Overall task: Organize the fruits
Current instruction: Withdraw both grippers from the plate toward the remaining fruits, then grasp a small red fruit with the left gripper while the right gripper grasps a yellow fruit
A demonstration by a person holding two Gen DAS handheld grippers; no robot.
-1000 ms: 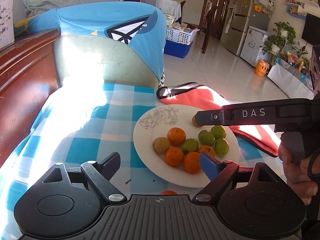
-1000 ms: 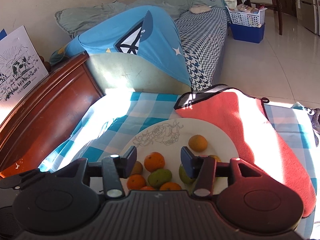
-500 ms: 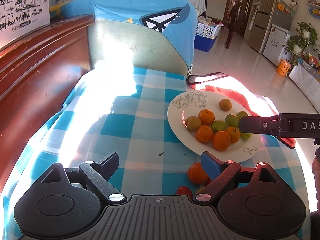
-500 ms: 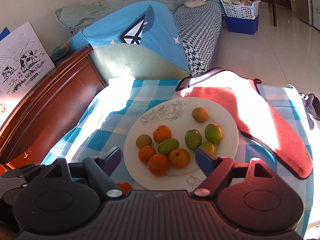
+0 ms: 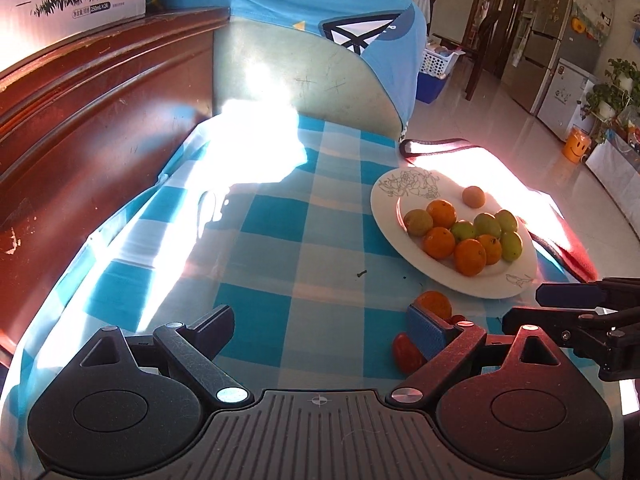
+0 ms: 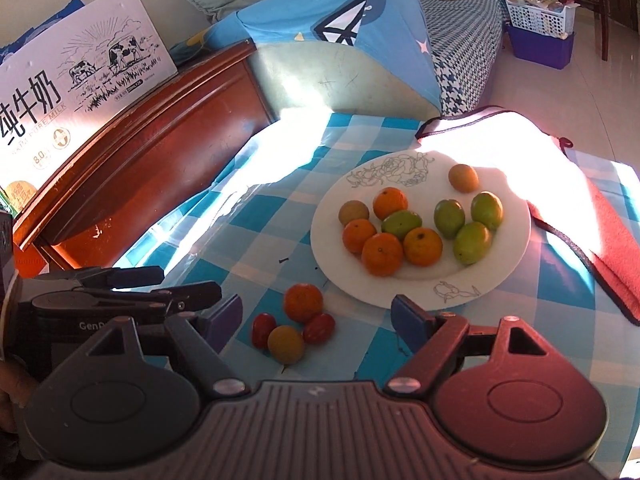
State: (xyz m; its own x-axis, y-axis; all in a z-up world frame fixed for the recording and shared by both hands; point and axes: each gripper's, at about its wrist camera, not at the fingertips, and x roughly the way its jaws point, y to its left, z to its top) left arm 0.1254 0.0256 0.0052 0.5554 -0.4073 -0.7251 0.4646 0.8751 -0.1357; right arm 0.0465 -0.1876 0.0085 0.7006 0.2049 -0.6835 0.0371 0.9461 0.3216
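While the white plate [image 6: 508, 268] keeps its nine fruits, both grippers now sit farther back from it than a second ago, so it looks smaller and lies farther off in each wrist view. Four oranges, four green fruits and a brownish one cluster on the plate, with a small orange-brown fruit [image 6: 463, 177] alone toward its far rim. The right gripper [image 6: 316, 314], whose fingers framed the plate's near fruits a second ago, has just been opening its jaws; they now stand wide with nothing pressed between them. Between its fingertips, on the blue checked cloth [image 6: 264, 220] just short of the plate's near rim, lies a loose group that was hidden earlier: an orange [image 6: 303, 302], two red tomatoes [image 6: 319, 328] and a yellowish fruit [image 6: 285, 344], all touching or nearly so. The left gripper [image 5: 320, 326] has also been opening further and is wide and empty, over bare cloth to the left of the plate. A red towel [image 6: 600, 240] lies against the plate's right side, unchanged.
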